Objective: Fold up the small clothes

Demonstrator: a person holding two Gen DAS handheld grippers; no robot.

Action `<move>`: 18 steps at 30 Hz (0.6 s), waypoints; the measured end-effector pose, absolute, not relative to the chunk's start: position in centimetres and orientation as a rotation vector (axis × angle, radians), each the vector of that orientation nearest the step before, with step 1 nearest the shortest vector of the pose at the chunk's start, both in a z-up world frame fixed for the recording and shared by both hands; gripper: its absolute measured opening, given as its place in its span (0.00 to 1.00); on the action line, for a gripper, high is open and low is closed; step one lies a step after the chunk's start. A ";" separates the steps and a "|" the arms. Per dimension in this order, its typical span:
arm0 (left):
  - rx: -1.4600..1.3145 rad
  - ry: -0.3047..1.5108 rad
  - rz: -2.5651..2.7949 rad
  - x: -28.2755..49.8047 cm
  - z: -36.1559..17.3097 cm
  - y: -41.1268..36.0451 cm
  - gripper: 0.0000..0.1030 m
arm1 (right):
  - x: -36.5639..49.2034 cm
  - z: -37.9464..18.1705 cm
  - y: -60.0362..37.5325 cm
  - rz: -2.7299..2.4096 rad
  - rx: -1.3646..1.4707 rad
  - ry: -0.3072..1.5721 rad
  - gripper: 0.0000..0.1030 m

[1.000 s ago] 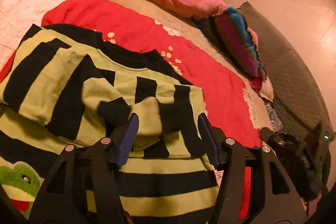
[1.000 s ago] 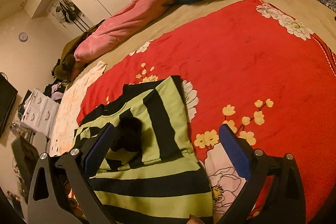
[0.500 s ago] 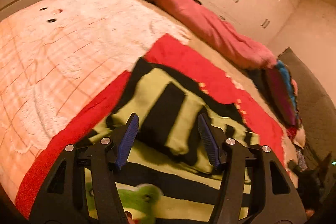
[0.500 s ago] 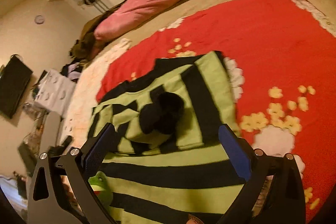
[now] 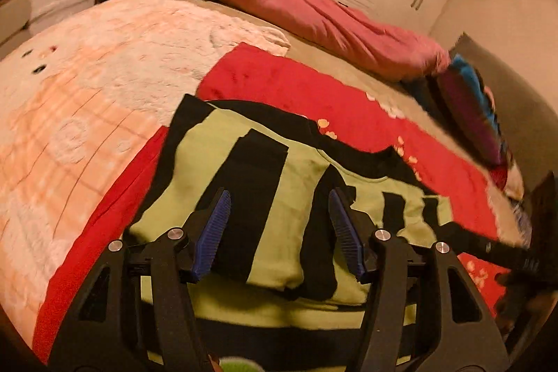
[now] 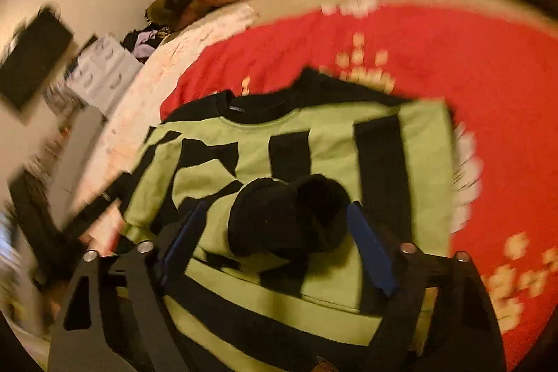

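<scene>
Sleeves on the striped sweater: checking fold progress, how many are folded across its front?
2: left sleeve across the left chest, right sleeve across the right, cuffs meeting mid-chest.

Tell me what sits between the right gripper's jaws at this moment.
In the right wrist view, the black cuffs of the green-and-black striped sweater lie between the right gripper's closing jaws; its blue pads are not yet pressing them.

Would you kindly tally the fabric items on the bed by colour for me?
Green-and-black striped sweater: 1
Red fleece blanket with pale flowers: 1
Pink quilt roll: 1
Cream-and-peach fluffy blanket: 1
Multicoloured striped pillow: 1
Total: 5
</scene>
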State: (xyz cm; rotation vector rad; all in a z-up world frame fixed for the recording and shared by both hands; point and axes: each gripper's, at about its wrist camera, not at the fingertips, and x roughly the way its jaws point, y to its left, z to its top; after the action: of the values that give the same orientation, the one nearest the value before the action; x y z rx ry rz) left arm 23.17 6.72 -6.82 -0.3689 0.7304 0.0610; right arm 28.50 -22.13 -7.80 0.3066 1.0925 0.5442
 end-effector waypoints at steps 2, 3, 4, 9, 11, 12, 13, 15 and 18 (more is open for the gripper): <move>-0.361 0.741 0.052 23.4 -7.4 6.7 0.48 | 29.8 -9.1 -22.4 0.589 0.452 1.161 0.72; -0.354 0.751 0.049 23.5 -7.7 6.6 0.48 | 30.3 -9.5 -22.5 0.596 0.501 1.179 0.72; -0.340 0.759 0.051 23.6 -7.9 6.4 0.48 | 30.7 -10.1 -22.6 0.602 0.546 1.198 0.71; -0.292 0.798 0.047 24.2 -9.3 6.0 0.48 | 31.1 -10.1 -21.8 0.608 0.483 1.214 0.14; -0.294 0.806 0.046 24.2 -9.5 6.1 0.48 | 30.5 -8.9 -22.0 0.605 0.436 1.170 0.11; -0.299 0.804 0.044 24.2 -9.5 6.2 0.48 | 30.3 -8.2 -22.3 0.595 0.409 1.144 0.11; -0.304 0.800 0.041 24.1 -9.4 6.2 0.48 | 30.1 -7.4 -22.7 0.587 0.393 1.112 0.11; -0.311 0.792 0.033 23.9 -9.2 6.2 0.48 | 30.0 -5.8 -23.7 0.533 0.371 1.050 0.11; -0.326 0.809 0.006 24.1 -9.5 6.0 0.48 | 31.0 -5.6 -24.1 0.436 0.301 1.057 0.11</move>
State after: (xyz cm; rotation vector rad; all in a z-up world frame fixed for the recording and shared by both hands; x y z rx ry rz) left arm 24.09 5.96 -9.51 -0.3256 0.8086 0.0063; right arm 31.00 -24.14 -5.64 0.3006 1.0567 0.4360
